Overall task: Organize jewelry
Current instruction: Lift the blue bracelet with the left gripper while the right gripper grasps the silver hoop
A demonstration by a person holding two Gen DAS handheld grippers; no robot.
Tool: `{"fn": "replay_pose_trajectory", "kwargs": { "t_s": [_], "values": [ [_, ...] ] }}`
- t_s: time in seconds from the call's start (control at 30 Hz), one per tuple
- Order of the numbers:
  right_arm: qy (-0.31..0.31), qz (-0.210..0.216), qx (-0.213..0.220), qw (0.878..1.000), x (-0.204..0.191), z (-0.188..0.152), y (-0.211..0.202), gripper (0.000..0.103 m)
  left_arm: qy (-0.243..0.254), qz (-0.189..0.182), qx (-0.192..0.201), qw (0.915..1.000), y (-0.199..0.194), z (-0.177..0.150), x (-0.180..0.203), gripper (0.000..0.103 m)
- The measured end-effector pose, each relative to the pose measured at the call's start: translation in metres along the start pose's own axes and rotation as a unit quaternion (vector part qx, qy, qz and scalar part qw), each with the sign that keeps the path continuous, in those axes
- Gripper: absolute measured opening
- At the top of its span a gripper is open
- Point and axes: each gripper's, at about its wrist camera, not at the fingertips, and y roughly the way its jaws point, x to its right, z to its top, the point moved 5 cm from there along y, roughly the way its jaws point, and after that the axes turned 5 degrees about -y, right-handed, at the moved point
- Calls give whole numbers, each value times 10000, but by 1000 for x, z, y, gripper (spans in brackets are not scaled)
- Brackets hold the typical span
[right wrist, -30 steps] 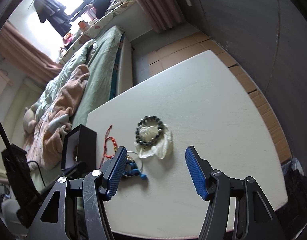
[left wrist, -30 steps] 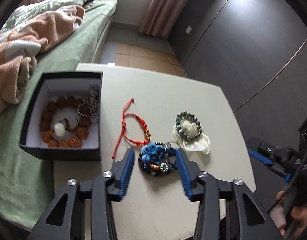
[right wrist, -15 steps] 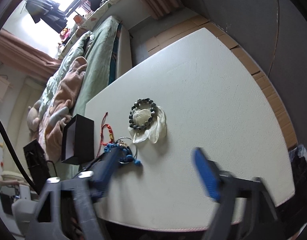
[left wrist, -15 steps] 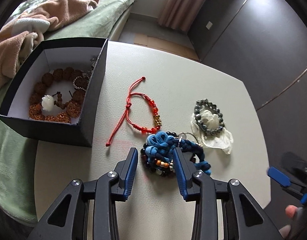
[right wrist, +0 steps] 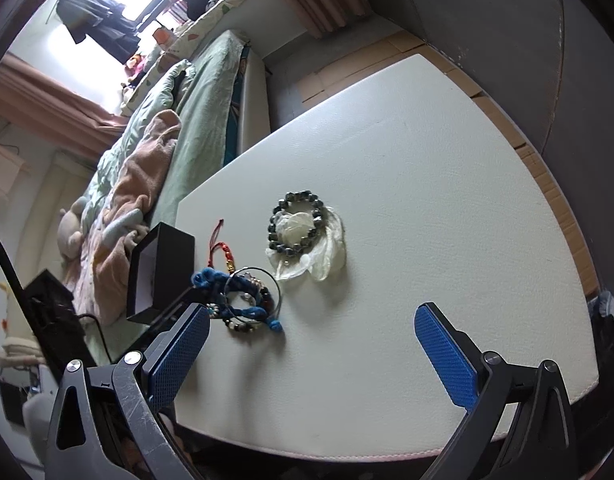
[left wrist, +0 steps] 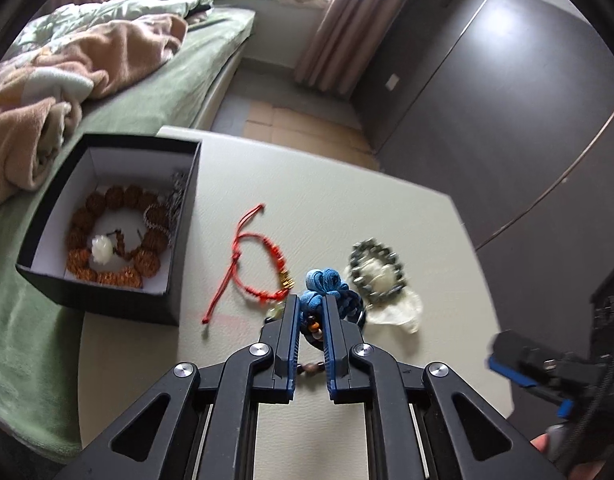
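Note:
My left gripper (left wrist: 310, 307) is shut on the blue cord and bead bracelet bundle (left wrist: 327, 288), which also shows in the right wrist view (right wrist: 243, 300). A red string bracelet (left wrist: 259, 264) lies left of it. A dark bead bracelet (left wrist: 377, 266) rests on a white pouch (left wrist: 399, 312) to the right. A black box (left wrist: 87, 288) at the left holds a brown bead bracelet (left wrist: 107, 240). My right gripper (right wrist: 311, 352) is open and empty above the table's near edge.
The white table (right wrist: 427, 200) stands beside a bed with green sheets (left wrist: 147, 92) and a pink blanket (left wrist: 67, 64). Dark wardrobe doors (left wrist: 507, 100) are at the right. The right gripper shows at the left wrist view's lower right (left wrist: 527, 364).
My left gripper has closed its jaws on the blue bracelet bundle. The right gripper has shifted slightly and stayed open.

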Motion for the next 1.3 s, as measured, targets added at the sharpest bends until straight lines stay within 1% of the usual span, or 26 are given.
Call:
{"fn": "replay_pose_trajectory", "kwargs": {
  "t_s": [0.07, 0.17, 0.27, 0.33, 0.4, 0.43, 0.47, 0.5, 0.53, 0.57, 0.6, 0.7, 0.77, 0.9, 0.93, 0.97, 1.03, 1.07, 1.13, 1.17, 1.2, 1.23, 1.27, 1.3],
  "values": [
    [-18, 61, 14, 10000, -4, 0, 1, 103, -18, -165, -14, 9999, -2, 2, 2, 11],
    [8, 172, 12, 9999, -8, 0, 6, 103, -107, -489, -170, 9986, -1, 0, 5, 11],
    [69, 232, 40, 9997, -10, 2, 9, 103, -96, -519, -227, 9983, 0, 1, 6, 11],
    [130, 277, 63, 9995, -11, 3, 11, 102, -144, -624, -303, 9975, 0, 0, 5, 11],
    [234, 388, 52, 9990, -11, 3, 15, 99, -211, -642, -350, 9971, 1, 1, 3, 11],
    [308, 489, 33, 9983, -11, 3, 17, 90, -217, -593, -332, 9975, 1, 2, 1, 11],
    [421, 633, -20, 9971, -11, 2, 22, 79, -218, -523, -307, 9979, 1, 3, -1, 11],
    [548, 743, -134, 9956, -10, 0, 30, 74, -241, -456, -284, 9983, 1, 5, -4, 11],
    [607, 777, -211, 9949, -9, -2, 35, 65, -283, -432, -272, 9983, 0, 7, -7, 11],
    [712, 795, -353, 9937, -7, -5, 45, 60, -316, -434, -269, 9982, -1, 10, -10, 11],
    [749, 770, -407, 9934, -5, -6, 49, 59, -347, -449, -260, 9980, -2, 12, -12, 11],
    [669, 405, -469, 9958, -2, -6, 59, 59, -351, -486, -169, 9981, -10, 18, -13, 11],
    [391, 5, -423, 9983, -5, -3, 62, 59, -341, -499, -88, 9981, -17, 22, -14, 11],
    [32, -303, -460, 9985, -12, -2, 67, 59, -403, -472, 31, 9981, -26, 30, -22, 11],
    [-88, -415, -454, 9981, -15, -2, 68, 54, -427, -460, 66, 9980, -28, 32, -25, 11],
    [-315, -662, -450, 9963, -19, -3, 70, 45, -448, -458, 91, 9979, -31, 34, -27, 11],
    [-627, -1024, -445, 9918, -23, -4, 71, 36, -497, -473, 147, 9975, -36, 37, -32, 11],
    [-877, -1265, -449, 9871, -27, -5, 73, 34, -515, -483, 175, 9974, -39, 39, -34, 11],
    [-1166, -1513, -450, 9806, -32, -7, 74, 31, -555, -491, 234, 9970, -44, 42, -38, 11],
    [-1398, -1713, -443, 9742, -36, -9, 75, 28, -576, -493, 265, 9968, -47, 43, -40, 11],
    [-1511, -1819, -438, 9707, -38, -10, 76, 27, -599, -500, 301, 9965, -51, 45, -43, 11],
    [-1684, -1984, -424, 9646, -41, -12, 77, 25, -615, -506, 328, 9963, -54, 45, -46, 11],
    [-1850, -2094, -391, 9594, -44, -14, 78, 21, -630, -512, 356, 9961, -57, 46, -47, 11],
    [-1911, -2089, -382, 9583, -47, -15, 77, 17, -643, -519, 390, 9958, -60, 47, -49, 11]
  ]
}}
